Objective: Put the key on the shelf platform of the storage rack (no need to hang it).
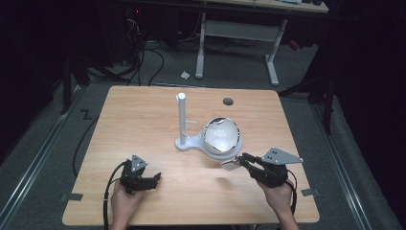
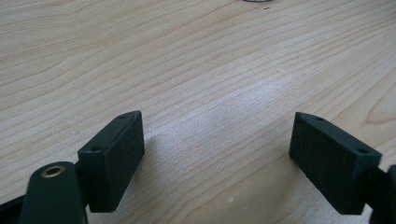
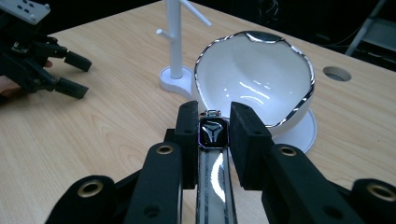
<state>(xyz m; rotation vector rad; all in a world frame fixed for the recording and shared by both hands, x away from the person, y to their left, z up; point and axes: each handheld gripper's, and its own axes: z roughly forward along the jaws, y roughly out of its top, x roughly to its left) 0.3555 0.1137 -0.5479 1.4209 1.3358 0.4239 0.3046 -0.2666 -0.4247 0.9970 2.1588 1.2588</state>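
Note:
My right gripper (image 1: 235, 163) is shut on a watch (image 3: 214, 133) with a dark square face and a shiny strap lying back between the jaws. It holds the watch just in front of a white bowl (image 3: 254, 70) with a silver rim. The bowl (image 1: 221, 135) sits on a white stand whose upright post (image 1: 182, 117) carries small pegs. My left gripper (image 1: 155, 178) rests low over the wooden table (image 1: 143, 120) at the front left, its jaws open with bare wood between them (image 2: 217, 144). The right gripper view shows the left gripper (image 3: 77, 74) at far left.
A round cable hole (image 1: 228, 101) lies in the tabletop behind the bowl. Cables trail from both grippers over the table's front edge. Another desk's white legs (image 1: 200, 48) stand on the floor beyond the table.

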